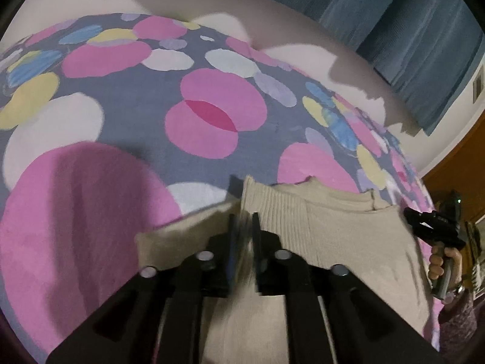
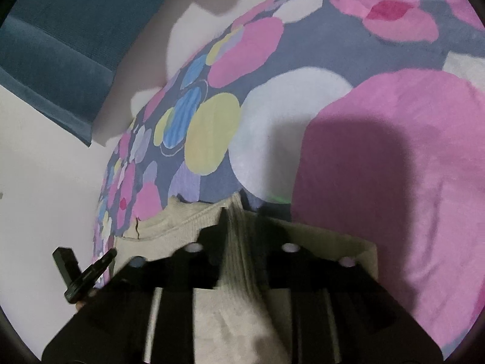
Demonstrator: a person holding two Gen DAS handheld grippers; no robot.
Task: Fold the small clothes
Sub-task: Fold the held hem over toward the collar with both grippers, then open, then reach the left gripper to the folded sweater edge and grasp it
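Note:
A beige knitted garment lies flat on a bedspread printed with coloured circles, its ribbed collar pointing away from me. My left gripper stands over the garment's left part. Its jaws are a little apart, with a blurred fold of beige cloth loose in the gap. My right gripper is over the same garment near a ribbed edge, jaws also slightly apart around streaked ribbed cloth. A hand holds the right gripper at the bedspread's right edge.
The bedspread stretches far beyond the garment, with a large pink circle to one side. A blue curtain hangs over the white wall behind the bed. Brown wood shows at the far right. The left gripper's black fingers show past the bed's edge.

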